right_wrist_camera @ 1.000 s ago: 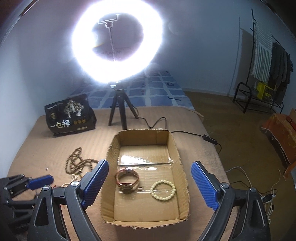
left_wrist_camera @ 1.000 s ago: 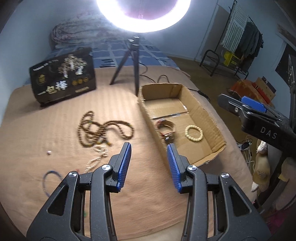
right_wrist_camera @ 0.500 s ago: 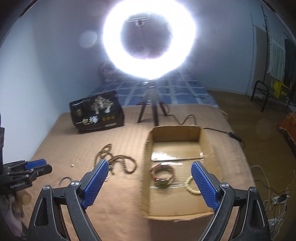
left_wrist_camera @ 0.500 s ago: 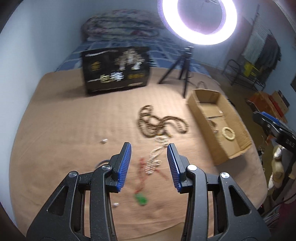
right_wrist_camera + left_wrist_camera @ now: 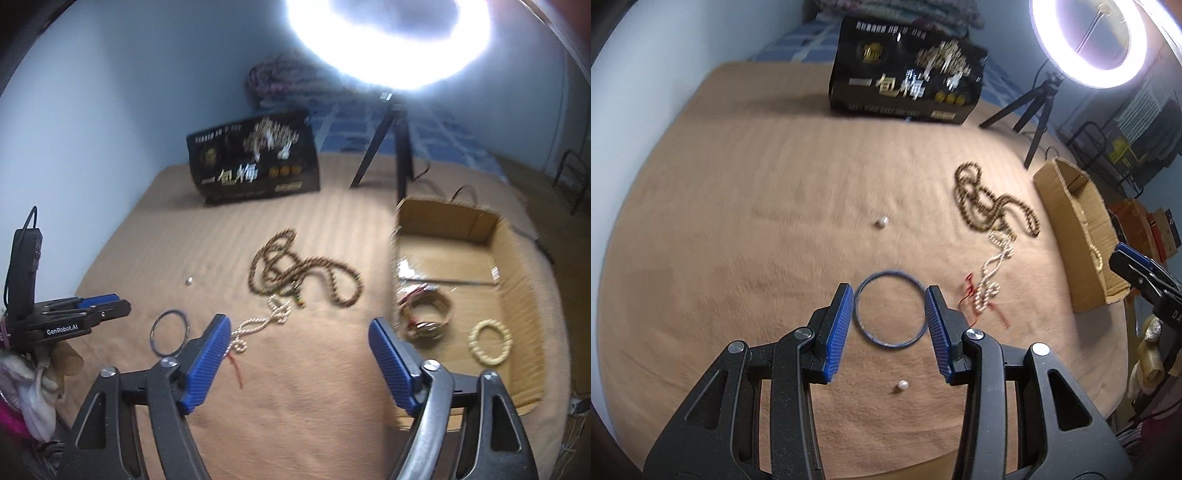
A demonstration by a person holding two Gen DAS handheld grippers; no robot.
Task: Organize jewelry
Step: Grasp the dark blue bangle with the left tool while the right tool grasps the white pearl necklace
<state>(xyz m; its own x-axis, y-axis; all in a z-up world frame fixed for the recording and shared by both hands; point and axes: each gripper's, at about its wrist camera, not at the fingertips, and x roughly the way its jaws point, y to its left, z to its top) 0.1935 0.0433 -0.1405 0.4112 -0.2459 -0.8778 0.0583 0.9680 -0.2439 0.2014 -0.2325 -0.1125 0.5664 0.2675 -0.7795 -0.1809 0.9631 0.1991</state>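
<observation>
My left gripper [image 5: 890, 325] is open, its blue pads either side of a thin blue bangle [image 5: 889, 273] lying flat on the tan blanket; the bangle also shows in the right wrist view [image 5: 170, 332]. My right gripper [image 5: 299, 363] is open and empty above the blanket. A brown bead necklace [image 5: 303, 269] and a pearl strand [image 5: 258, 325] with a red cord lie between bangle and cardboard box [image 5: 458, 218]. The box holds a tan bracelet [image 5: 426, 314] and a cream bead bracelet [image 5: 491, 341]. Loose pearls [image 5: 903, 385] [image 5: 882, 221] lie nearby.
A black printed bag [image 5: 905, 88] stands at the back. A ring light on a tripod [image 5: 1034, 107] stands behind the box, with a cable. The bed's right edge drops to a cluttered floor.
My left gripper has swung left from the box, past the necklaces, and down over the blue bangle. My right gripper has turned left, away from the box; both stay open.
</observation>
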